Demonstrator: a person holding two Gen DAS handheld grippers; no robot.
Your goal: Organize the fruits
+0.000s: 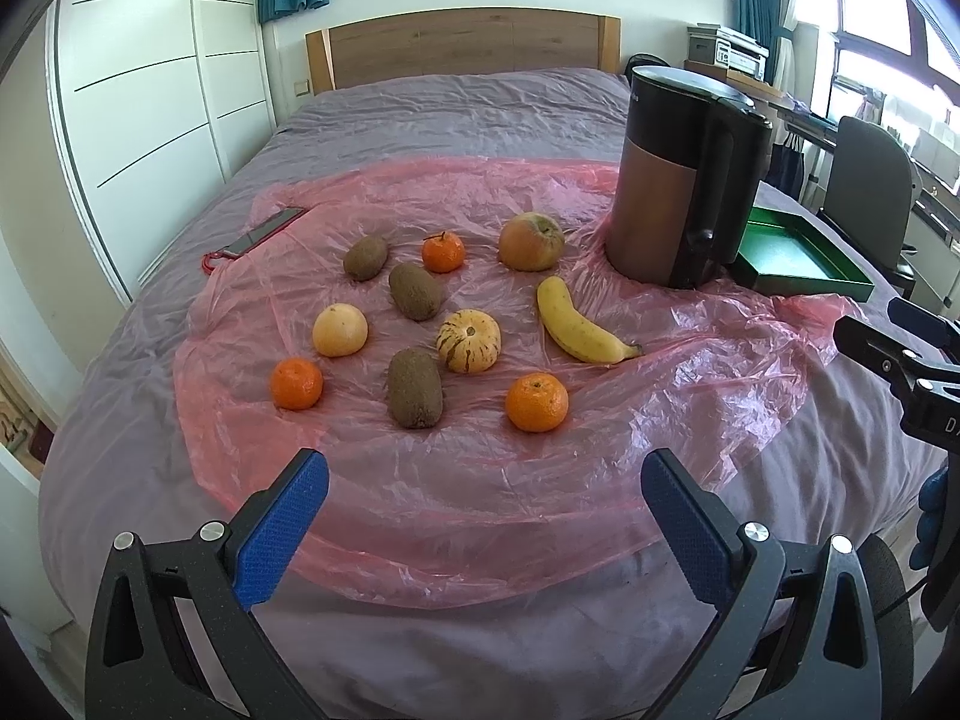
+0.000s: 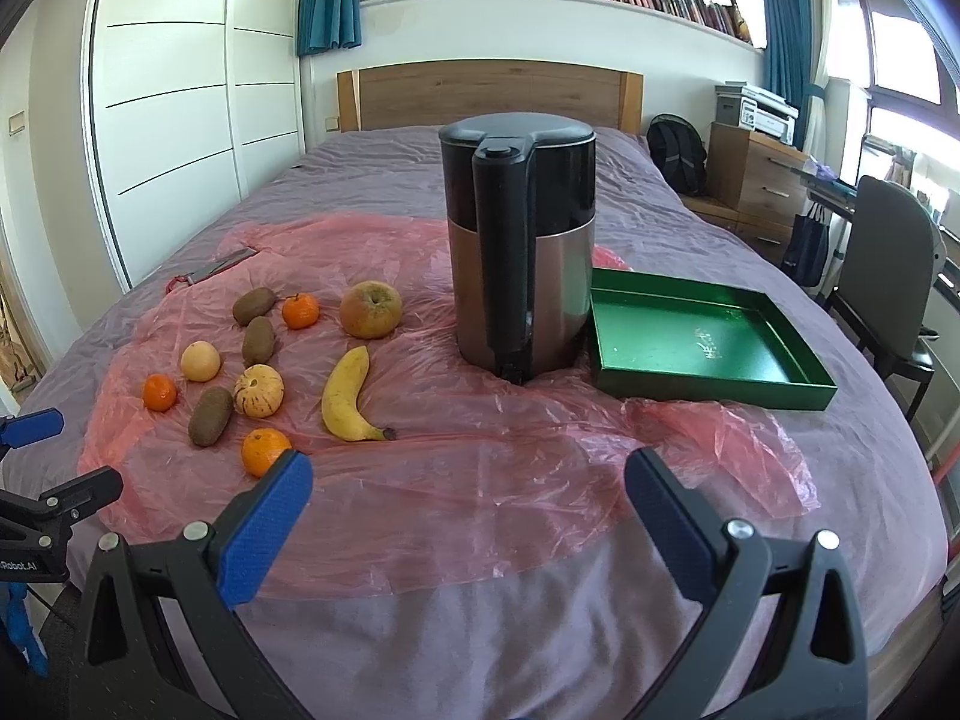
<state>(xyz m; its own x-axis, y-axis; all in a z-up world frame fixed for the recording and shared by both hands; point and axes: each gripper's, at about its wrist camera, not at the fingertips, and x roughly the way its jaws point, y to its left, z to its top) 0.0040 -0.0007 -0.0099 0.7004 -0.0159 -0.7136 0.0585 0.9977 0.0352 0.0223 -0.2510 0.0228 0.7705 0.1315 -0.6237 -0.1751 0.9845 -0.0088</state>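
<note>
Fruit lies scattered on a pink plastic sheet (image 1: 420,492) over the bed: a banana (image 1: 579,324), an apple (image 1: 531,241), a striped small squash (image 1: 468,340), a pale round fruit (image 1: 339,330), three kiwis (image 1: 414,388) and three mandarins (image 1: 536,402). An empty green tray (image 2: 702,339) sits right of the fruit, beyond the kettle. My left gripper (image 1: 485,483) hangs open above the near edge of the sheet, short of the fruit. My right gripper (image 2: 468,483) is open too, nothing between its fingers, with a mandarin (image 2: 264,450) just past its left fingertip.
A tall black-and-copper kettle (image 2: 521,252) stands between the fruit and the tray. A phone with a red loop (image 1: 264,231) lies at the sheet's far left. A chair (image 2: 888,276), drawers and a backpack stand right of the bed; a white wardrobe (image 1: 156,102) is on the left.
</note>
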